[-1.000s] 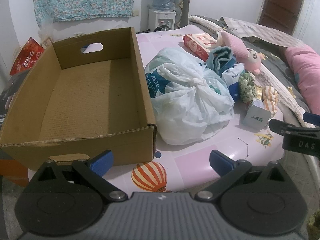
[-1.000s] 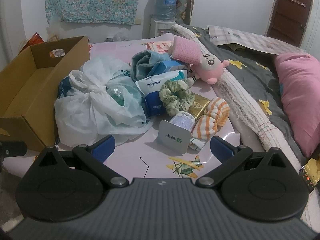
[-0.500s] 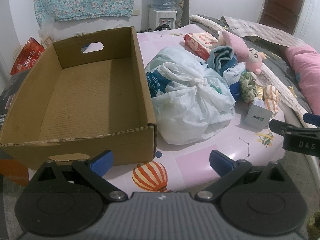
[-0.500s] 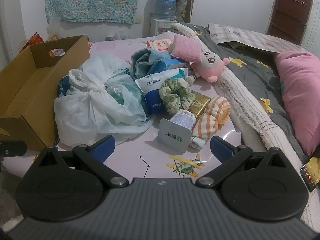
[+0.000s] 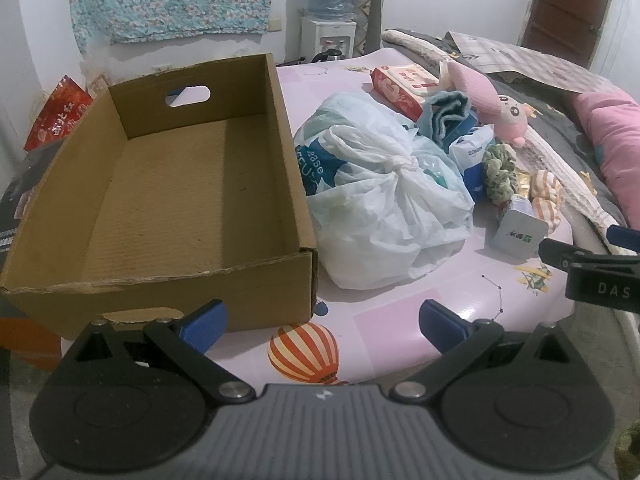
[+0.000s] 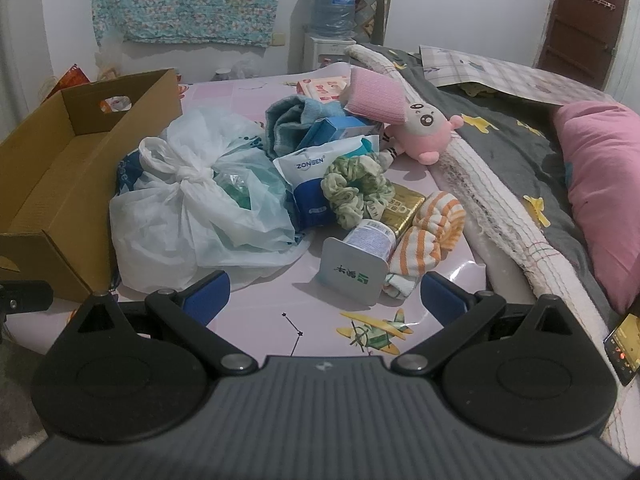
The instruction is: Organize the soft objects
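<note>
One cardboard box (image 5: pixel 172 196) stands on the left of the pink patterned table (image 5: pixel 384 320), open on top, nothing inside, a single handle slot in its far wall. One knotted white plastic bag (image 5: pixel 384 208) lies just right of the box, touching its side wall. One pink pillow (image 6: pixel 604 184) sits far right on the grey bedding, well apart from the heap. One pink plush toy (image 6: pixel 420 124) lies at the far right of the heap, against a long white padded roll (image 6: pixel 500 208). One teal towel (image 6: pixel 288 120), folded, sits behind the bag. One white-and-blue packet (image 6: pixel 316 176) marked ZONSEN leans between towel and scrunchie. One red tissue pack (image 5: pixel 400 84) lies farthest back. Two orange-striped socks (image 6: pixel 432 232), bundled together, rest near right, touching a gold foil block (image 6: pixel 402 206). One green scrunchie (image 6: pixel 356 192) lies on the packet's right edge. One small tipped cup (image 6: pixel 360 260) with a square foil lid lies nearest, just beside the socks. Left gripper (image 5: pixel 322 318) hovers at the near table edge in front of the box corner, jaws spread wide, nothing between them. Right gripper (image 6: pixel 324 292) hovers before the cup, likewise released and empty-handed; its fingertip (image 5: pixel 560 250) shows at the right edge of the left view.
</note>
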